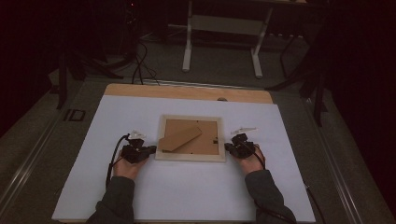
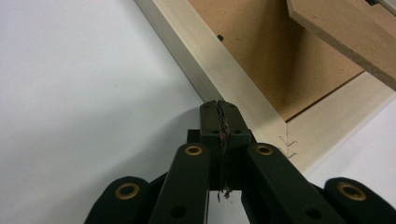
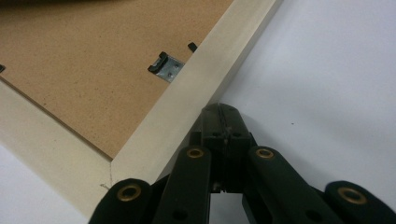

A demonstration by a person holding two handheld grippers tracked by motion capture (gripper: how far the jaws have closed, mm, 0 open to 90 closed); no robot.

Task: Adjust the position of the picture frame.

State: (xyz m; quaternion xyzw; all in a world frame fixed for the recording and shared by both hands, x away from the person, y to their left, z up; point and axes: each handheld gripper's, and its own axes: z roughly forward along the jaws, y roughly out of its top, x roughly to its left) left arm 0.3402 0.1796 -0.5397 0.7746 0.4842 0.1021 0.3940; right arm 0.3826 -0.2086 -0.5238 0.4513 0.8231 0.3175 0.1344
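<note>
On a white sheet (image 1: 187, 186) lies a picture frame (image 1: 190, 157), back up — closed, empty left gripper (image 1: 150, 150) and right gripper (image 1: 228, 146) flank it; uneven pushing could twist the frame.

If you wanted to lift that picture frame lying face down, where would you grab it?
Probably by the pale wooden border of the picture frame, coming in level from its two outer sides, where the left gripper and right gripper already sit. It lies flat with its brown backing up, so the border is the solid raised edge; the propped stand looks flimsy.
</note>
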